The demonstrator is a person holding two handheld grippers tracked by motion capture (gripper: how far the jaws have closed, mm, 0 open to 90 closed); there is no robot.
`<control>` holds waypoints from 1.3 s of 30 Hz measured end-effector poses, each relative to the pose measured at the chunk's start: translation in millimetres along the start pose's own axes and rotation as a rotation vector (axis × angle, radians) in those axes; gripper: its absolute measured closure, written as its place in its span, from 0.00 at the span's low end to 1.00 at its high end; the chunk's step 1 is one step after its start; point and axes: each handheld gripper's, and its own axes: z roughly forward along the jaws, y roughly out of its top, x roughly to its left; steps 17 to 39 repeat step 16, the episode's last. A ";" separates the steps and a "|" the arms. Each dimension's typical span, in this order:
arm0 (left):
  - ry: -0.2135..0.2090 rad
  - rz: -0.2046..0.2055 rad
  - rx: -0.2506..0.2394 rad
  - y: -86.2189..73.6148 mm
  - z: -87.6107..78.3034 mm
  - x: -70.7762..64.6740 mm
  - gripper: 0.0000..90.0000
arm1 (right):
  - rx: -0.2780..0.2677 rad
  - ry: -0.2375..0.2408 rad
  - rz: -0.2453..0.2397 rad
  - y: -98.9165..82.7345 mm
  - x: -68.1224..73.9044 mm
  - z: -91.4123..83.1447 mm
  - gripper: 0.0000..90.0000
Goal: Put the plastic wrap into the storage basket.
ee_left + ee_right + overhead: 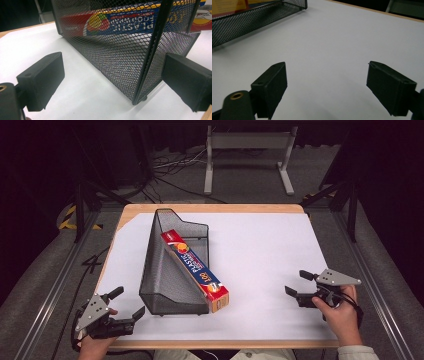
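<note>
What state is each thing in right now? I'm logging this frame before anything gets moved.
Mesh basket: standing on the table, untouched.
Plastic wrap box: closed, lying aslant in the basket, near end poking out past its open front.
Left gripper: open, empty, beside the basket.
Right gripper: open, empty, over bare table.

High view: above near table edge, facing forward and down. Left gripper view: low, close to basket [120, 62] corner. Right gripper view: low over table [337, 45]; basket shared.
</note>
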 end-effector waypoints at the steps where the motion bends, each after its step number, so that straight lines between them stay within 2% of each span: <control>1: -0.002 0.000 0.002 0.0 0.0 0.2 0.06 | 0.002 0.005 0.001 -2.5 0.5 0.5 0.19; 6: -0.006 -0.006 -0.003 0.0 0.9 -0.2 0.06 | 0.037 0.014 0.015 -15.4 2.2 4.9 0.18; 11: -0.010 -0.008 0.002 -0.1 2.1 0.5 0.06 | 0.062 0.017 0.007 -17.7 4.1 9.7 0.18; 15: -0.012 -0.010 0.005 0.1 2.3 1.4 0.06 | 0.057 0.037 0.014 -17.7 3.0 8.5 0.18; 39: -0.013 -0.014 0.005 0.0 2.5 1.3 0.06 | 0.056 0.035 0.016 -17.8 2.5 8.1 0.18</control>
